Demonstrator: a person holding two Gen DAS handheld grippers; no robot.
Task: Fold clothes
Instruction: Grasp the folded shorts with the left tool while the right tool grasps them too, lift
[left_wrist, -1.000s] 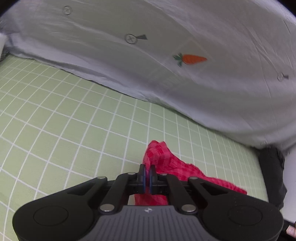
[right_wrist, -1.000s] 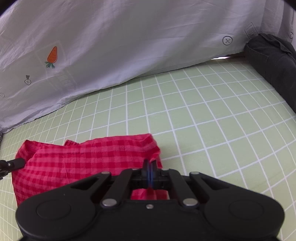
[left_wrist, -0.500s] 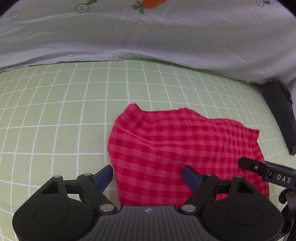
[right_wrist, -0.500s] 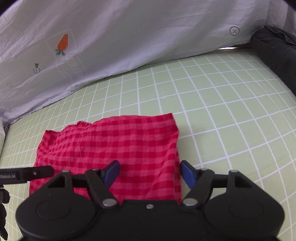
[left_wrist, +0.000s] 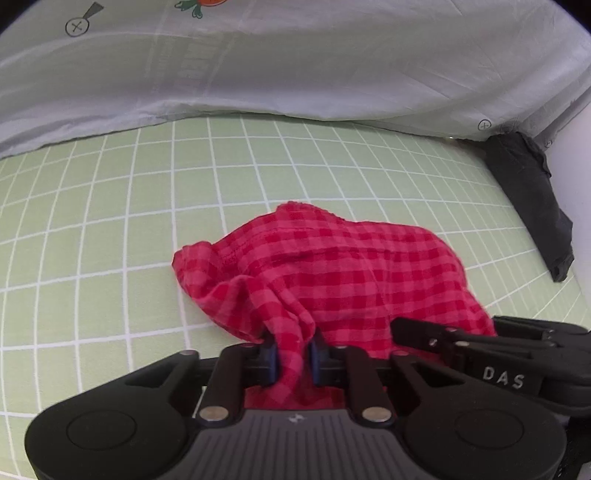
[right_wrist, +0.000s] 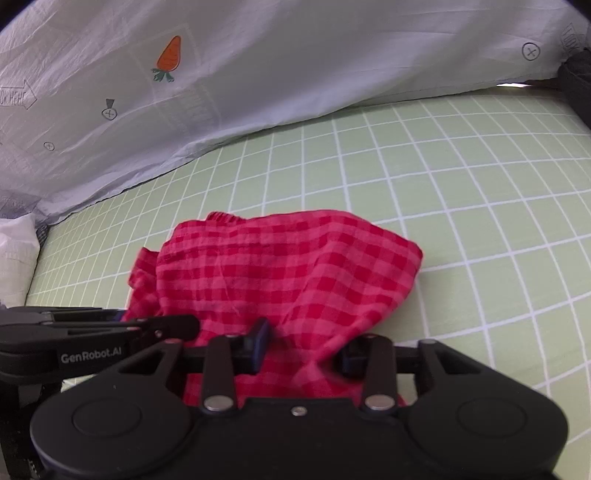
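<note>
The red checked cloth (left_wrist: 332, 269) is spread on the green sheet (left_wrist: 92, 229) just ahead of both grippers. A bunched fold at its near edge is pinched by the nearly shut left gripper (left_wrist: 293, 356). The right gripper (right_wrist: 301, 349) is partly open, with cloth gathered between its fingers.

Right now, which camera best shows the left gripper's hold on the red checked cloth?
Left wrist: the left gripper is pinching a bunched fold of the red checked cloth. Right wrist shows it only side-on, pinch hidden.
</note>
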